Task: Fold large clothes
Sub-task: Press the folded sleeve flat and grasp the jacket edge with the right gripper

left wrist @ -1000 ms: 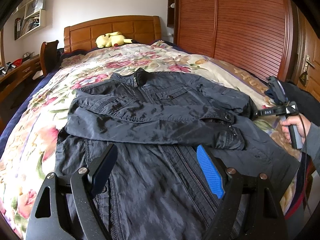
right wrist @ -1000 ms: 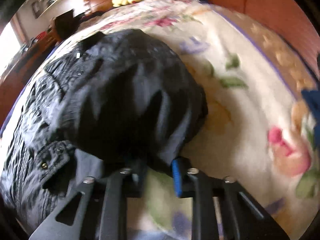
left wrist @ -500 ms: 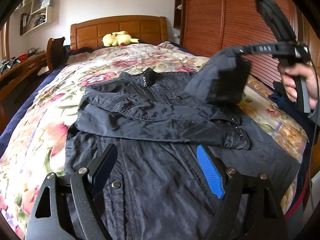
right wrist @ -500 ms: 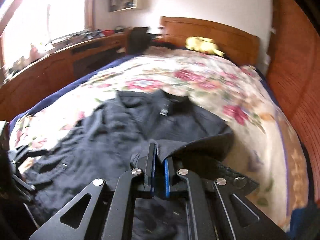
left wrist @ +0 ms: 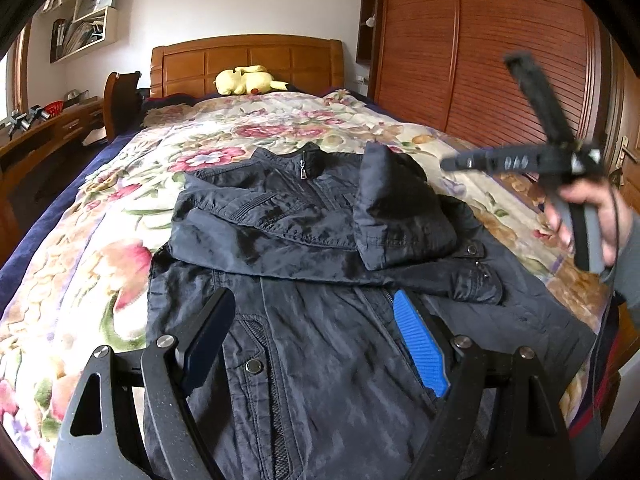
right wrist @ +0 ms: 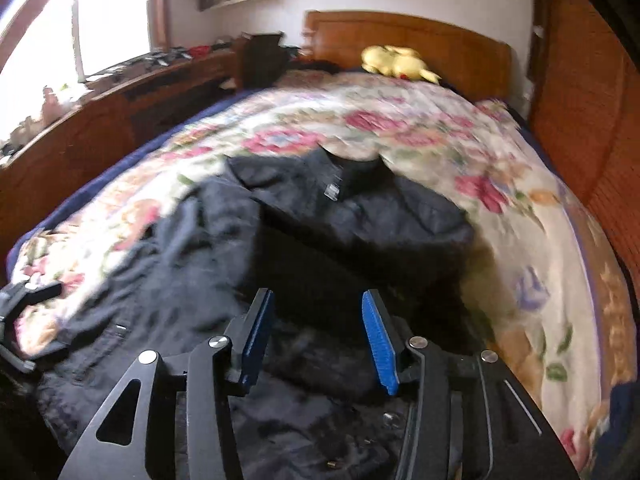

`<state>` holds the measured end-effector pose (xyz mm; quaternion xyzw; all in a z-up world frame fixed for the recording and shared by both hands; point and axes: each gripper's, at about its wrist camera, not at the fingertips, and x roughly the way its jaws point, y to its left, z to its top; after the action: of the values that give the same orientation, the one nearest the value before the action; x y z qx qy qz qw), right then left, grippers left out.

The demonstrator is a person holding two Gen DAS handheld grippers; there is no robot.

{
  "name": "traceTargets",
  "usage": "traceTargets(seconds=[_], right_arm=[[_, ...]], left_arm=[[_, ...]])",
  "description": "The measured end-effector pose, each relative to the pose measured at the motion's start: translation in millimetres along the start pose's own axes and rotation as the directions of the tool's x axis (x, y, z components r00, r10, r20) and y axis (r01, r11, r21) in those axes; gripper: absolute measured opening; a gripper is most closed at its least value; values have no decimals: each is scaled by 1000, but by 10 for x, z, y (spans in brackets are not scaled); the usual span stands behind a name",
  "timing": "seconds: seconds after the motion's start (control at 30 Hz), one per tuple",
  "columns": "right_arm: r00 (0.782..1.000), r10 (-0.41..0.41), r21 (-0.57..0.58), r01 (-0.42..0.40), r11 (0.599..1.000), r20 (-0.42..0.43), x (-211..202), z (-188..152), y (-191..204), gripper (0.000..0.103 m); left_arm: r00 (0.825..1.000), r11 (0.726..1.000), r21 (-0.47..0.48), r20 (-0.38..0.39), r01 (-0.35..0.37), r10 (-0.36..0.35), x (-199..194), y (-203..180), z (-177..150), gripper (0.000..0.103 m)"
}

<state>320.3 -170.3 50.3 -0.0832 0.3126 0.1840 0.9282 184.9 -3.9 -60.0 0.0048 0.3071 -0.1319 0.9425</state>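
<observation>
A black jacket lies face up on the floral bedspread, collar toward the headboard, one sleeve folded across its chest. Its right shoulder flap is thrown inward and stands loosely on the chest. My left gripper hovers open over the jacket's lower front, nothing between its pads. My right gripper is above the jacket with its jaws opening and nothing between the blue pads. In the left wrist view it hangs in the air right of the flap, held by a hand.
A yellow plush toy rests by the wooden headboard. A wooden wardrobe runs along the bed's right side. A desk and a chair stand to the left. The left gripper shows at the right wrist view's left edge.
My right gripper, shut on the jacket's right side, lifted it up and inward, then let go; the flap has dropped onto the chest. The left gripper stays open and has edged slightly across the jacket.
</observation>
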Motion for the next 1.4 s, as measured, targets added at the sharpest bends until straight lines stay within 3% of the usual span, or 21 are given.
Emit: traceTargets(seconds=[0.2,0.4,0.5,0.6,0.63,0.67,0.83,1.0,1.03,1.1,1.17,1.23,1.27,1.33,1.4], right_arm=[[995,-26,146,40,988,-95,599,-288,-302,49],[982,114,268,-70,961,-151,1089,-442,-363,49],[983,107,239,-70,969,-147,1149,-411,-288,49],[987,115,190,-91,978,-115,1084,-371,-224,31],[986,131,164,-113,980,-101,1043,-349,-216,14],[983,160,148,-145,978,-94,1016,-334,-182,6],[983,182,36,-181,983,-26,862,-70,173,2],[990,134,26,-135,990,46,711,169,327,2],[992,117,50,-119,992,51,677,168,247,3],[999,44,81,-46,996,30,741,150,185,14],[1000,-18,104,18,994,-4,845,99,97,34],[998,-61,147,65,987,-28,974,45,-52,46],[997,-60,176,67,982,-43,1055,29,-113,49],[996,35,244,-16,970,-76,1217,-6,-241,53],[988,82,281,-42,959,-134,1421,-67,-313,57]], left_arm=[[1000,1000,20,-21,-8,8,67,-67,-27,82],[1000,1000,29,-29,-10,11,96,-84,-35,82],[1000,1000,29,-26,-10,11,89,-93,-38,82],[1000,1000,27,-26,-1,2,90,-89,-41,82],[1000,1000,23,-27,7,-6,83,-79,-39,82],[1000,1000,17,-26,14,-14,72,-68,-39,82],[1000,1000,8,-22,2,-2,6,40,-63,82],[999,999,-13,-25,-33,33,-62,200,-106,82],[999,999,-16,-23,-37,37,-77,230,-114,82],[999,999,-23,-21,-41,41,-99,272,-129,82],[999,999,-26,-18,-43,43,-119,302,-136,82],[999,998,-27,-17,-49,49,-130,322,-140,82],[999,998,-28,-16,-48,48,-133,329,-142,82],[999,998,-28,-21,-48,48,-121,333,-149,82],[998,999,-19,-30,-49,48,-89,315,-157,82]])
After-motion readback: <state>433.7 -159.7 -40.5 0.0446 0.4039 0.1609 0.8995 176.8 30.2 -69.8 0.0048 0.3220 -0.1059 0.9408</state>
